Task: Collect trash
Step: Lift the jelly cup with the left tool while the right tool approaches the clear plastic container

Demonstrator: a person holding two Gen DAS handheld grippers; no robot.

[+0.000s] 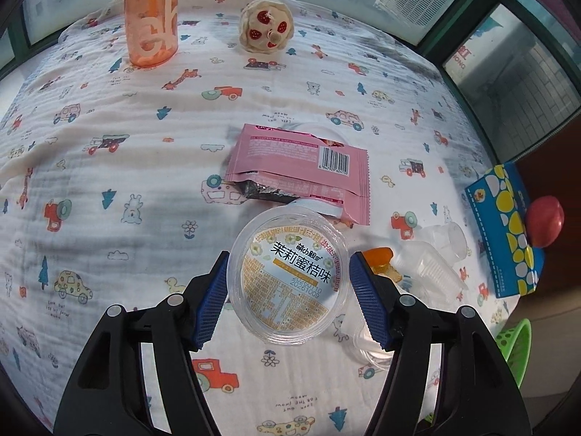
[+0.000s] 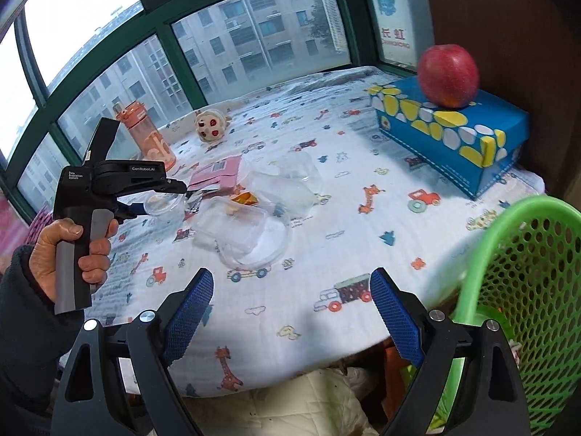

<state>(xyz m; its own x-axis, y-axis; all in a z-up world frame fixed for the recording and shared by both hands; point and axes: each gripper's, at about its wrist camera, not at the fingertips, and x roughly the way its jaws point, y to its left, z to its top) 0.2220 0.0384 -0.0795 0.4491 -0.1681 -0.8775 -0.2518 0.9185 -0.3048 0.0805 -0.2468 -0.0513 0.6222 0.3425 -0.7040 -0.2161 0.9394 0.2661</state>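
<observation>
Jelly cup, round, no long axis: clamped between the left tool's pads above the surface, green basket beside the released right tool.

place: home, upper-floor window nook | cues: nursery-print tablecloth, apartment blocks outside (green-framed panes)

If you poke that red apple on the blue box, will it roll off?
Probably. The apple is round and rests loose on the blue box, so a push may roll it. It looks firm and heavy for its size.
</observation>
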